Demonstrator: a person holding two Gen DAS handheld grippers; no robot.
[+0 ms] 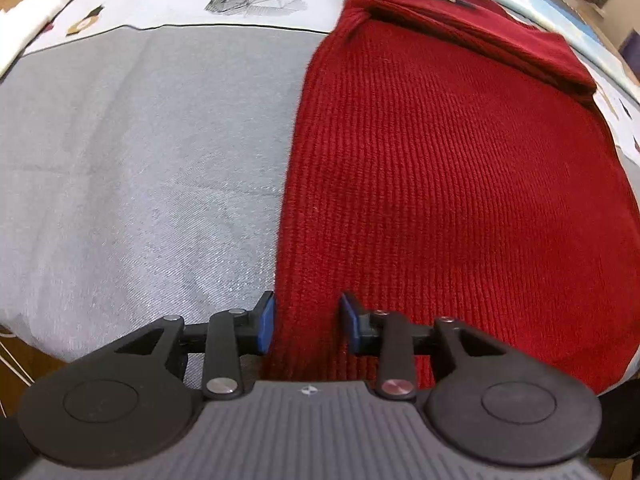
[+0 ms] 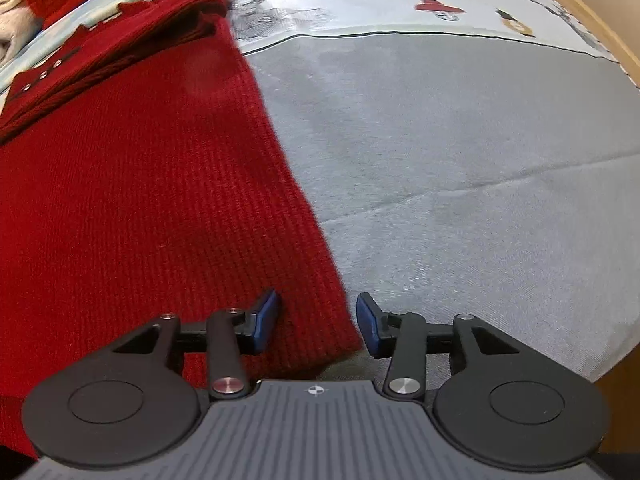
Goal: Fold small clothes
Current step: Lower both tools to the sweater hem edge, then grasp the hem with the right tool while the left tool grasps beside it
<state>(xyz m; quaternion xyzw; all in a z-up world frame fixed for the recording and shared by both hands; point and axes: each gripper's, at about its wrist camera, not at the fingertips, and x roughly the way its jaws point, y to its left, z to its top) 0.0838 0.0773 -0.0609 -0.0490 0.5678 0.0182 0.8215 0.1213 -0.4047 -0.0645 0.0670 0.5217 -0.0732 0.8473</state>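
- The red knit garment [image 1: 460, 200] is lying flat on the grey cloth surface [image 1: 140, 180]; its long axis is running from the bottom of each frame up to the buttoned collar at the top.
- The left gripper [image 1: 307, 326] is standing apart-jawed astride the garment's lower left corner; no pad seems to be pressing.
- The right gripper [image 2: 318, 322] is likewise gaping over the lower right corner, the edge passing between its fingers.
- Both hands are sitting equally near the hem; lifting it toward the collar looks next.

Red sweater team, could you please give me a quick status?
Both tools, left and right, open, straddling hem corners. Red sweater flat on grey cloth, sleeve folded across. Nothing obstructing.
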